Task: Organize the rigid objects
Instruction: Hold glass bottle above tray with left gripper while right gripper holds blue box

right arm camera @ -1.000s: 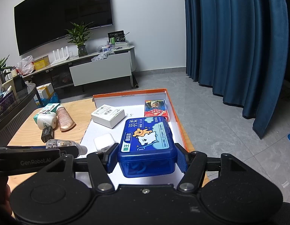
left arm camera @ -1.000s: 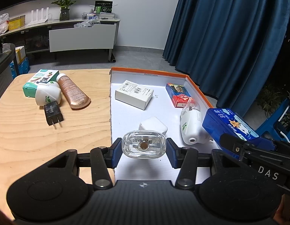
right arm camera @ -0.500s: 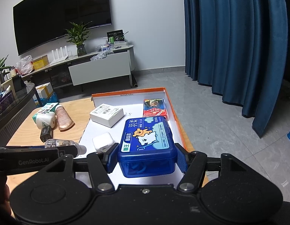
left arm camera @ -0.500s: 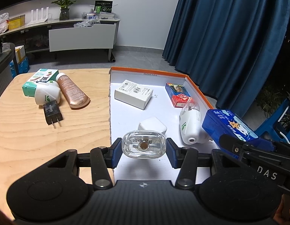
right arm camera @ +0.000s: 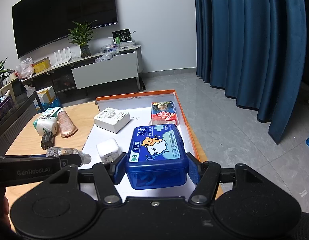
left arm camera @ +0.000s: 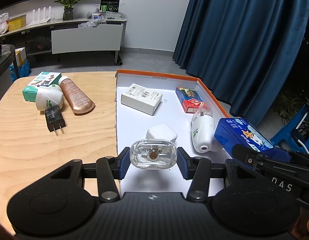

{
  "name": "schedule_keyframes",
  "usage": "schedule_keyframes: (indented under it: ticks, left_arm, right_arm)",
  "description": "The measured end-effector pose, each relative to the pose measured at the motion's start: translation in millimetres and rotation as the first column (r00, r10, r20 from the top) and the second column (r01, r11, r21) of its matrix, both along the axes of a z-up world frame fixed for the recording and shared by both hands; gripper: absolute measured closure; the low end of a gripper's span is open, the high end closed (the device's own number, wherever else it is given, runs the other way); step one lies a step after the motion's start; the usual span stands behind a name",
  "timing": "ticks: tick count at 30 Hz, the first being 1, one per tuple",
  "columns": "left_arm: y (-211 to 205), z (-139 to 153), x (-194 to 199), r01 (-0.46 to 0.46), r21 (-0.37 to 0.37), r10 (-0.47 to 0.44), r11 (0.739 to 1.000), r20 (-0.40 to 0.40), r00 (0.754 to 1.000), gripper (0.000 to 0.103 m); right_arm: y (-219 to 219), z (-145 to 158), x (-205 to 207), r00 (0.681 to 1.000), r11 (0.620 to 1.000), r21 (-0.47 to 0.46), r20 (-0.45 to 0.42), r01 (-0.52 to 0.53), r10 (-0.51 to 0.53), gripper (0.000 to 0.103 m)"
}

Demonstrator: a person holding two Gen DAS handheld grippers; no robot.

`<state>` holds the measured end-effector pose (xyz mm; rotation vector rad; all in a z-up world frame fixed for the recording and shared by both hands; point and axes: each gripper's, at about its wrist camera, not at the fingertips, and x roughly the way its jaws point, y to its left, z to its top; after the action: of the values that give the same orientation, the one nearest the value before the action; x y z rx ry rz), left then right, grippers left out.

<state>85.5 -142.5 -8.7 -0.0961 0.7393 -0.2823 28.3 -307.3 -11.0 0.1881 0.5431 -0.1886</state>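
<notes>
Gripping clear glass bottle [left arm camera: 153, 154] by its flanks, left tool [left arm camera: 152, 163] above tray [left arm camera: 211, 97] near edge; likely heavy, slick, breakable. Right tool [right arm camera: 156, 169] clamps rigid blue box [right arm camera: 156, 156].

Both grippers: matte black textured bodies w/ round discs each side, silver pivot screws, blue finger pads [left arm camera: 122, 165]. Left gripper [left arm camera: 153, 166] side reads "GenRobot.AI", right gripper [right arm camera: 156, 169] side reads "DAS"
</notes>
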Motion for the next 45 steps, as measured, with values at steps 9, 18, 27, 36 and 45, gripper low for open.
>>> schedule_keyframes:
  ticks: [9,18,27,36,45]
  left_arm:
    - [0.0,-0.9,0.1,0.003,0.002,-0.003,1.0,-0.001,1.0,0.053]
    - [-1.2,-0.7,0.4,0.003,0.003,-0.003,1.0,-0.002,1.0,0.053]
    - [-1.6,-0.5,0.4,0.005,0.004,-0.005,1.0,-0.002,1.0,0.053]
    - [-1.1,-0.1,1.6,0.007,0.003,-0.007,1.0,-0.001,1.0,0.053]
    - [-1.4,-1.1,2.3,0.008,0.002,-0.008,1.0,-0.004,1.0,0.053]
  right_arm:
    - [0.1,-3.7,1.8,1.0,1.0,0.001,-0.006,0.008,-0.008,0.029]
    - [0.6,-3.8,2.2,1.0,1.0,0.0,-0.007,0.011,-0.011,0.029]
    - [0.6,-4.1,2.5,1.0,1.0,0.0,-0.007,0.009,-0.009,0.029]
    - [0.4,-4.2,3.0,1.0,1.0,0.001,-0.006,0.009,-0.009,0.029]
    - [0.7,-4.0,3.0,1.0,1.0,0.0,-0.007,0.009,-0.009,0.029]
